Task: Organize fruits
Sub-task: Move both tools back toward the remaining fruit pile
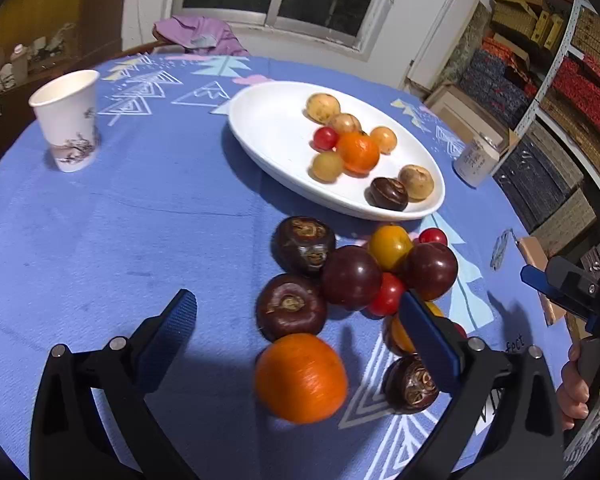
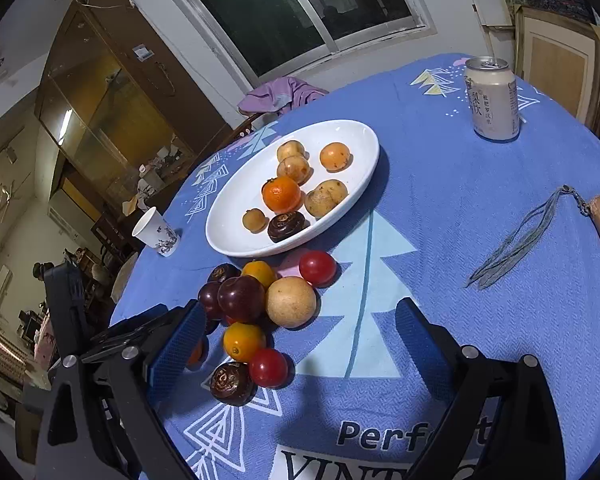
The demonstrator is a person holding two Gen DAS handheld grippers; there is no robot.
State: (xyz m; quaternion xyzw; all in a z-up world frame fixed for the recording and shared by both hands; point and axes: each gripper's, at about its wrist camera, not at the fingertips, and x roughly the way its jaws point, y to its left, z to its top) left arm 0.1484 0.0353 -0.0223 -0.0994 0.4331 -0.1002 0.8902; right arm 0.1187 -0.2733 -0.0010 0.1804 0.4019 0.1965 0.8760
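I am holding both grippers' fingers open: left gripper [image 1: 296, 332] is straddling the orange [image 1: 301, 378] to lift it toward the plate [image 1: 268, 128]; right gripper [image 2: 300, 344] is waiting by the pile.

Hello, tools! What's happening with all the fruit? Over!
Left tool open above the round orange mandarin. Right tool open, empty. Some fruit already in the white oval plate, a pile waits on the blue tablecloth. Nothing blocking.
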